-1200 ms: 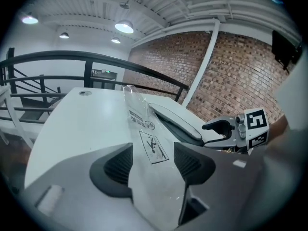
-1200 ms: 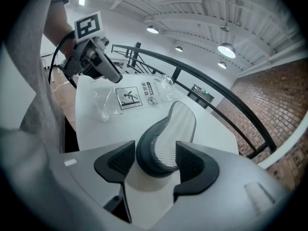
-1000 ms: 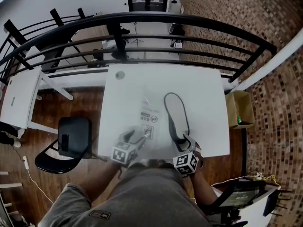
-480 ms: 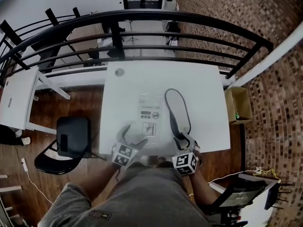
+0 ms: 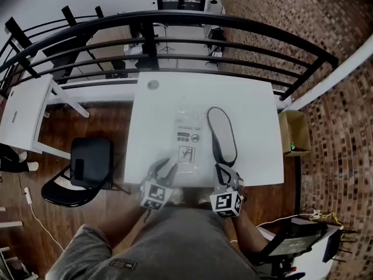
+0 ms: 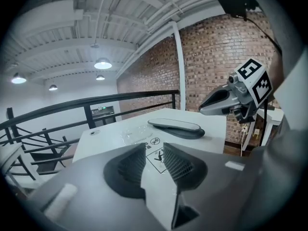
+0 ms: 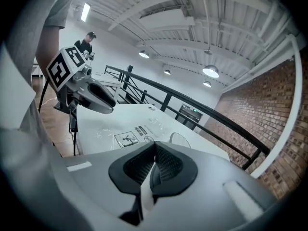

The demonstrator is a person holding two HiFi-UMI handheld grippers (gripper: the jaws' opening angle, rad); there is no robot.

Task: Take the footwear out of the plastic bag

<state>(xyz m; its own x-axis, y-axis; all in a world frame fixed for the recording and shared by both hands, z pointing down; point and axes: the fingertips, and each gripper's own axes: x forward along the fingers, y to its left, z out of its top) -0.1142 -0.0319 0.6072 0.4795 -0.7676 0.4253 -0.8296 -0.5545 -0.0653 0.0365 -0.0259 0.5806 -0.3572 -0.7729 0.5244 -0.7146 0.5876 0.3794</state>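
Slipper [image 5: 222, 134] is lying on the white table [image 5: 256, 115], outside and just right of the flat clear plastic bag [image 5: 187, 137].
Left gripper [image 6: 154, 153]: jaws narrowly parted, just closing, gripping nothing. Right gripper [image 7: 155, 150]: jaws pressing together, empty.

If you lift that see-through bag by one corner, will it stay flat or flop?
Probably flop: the plastic bag looks thin and crinkly, lying flat on the table. It seems empty, since the footwear lies beside it, so it is likely very light. Its shiny film may slip.
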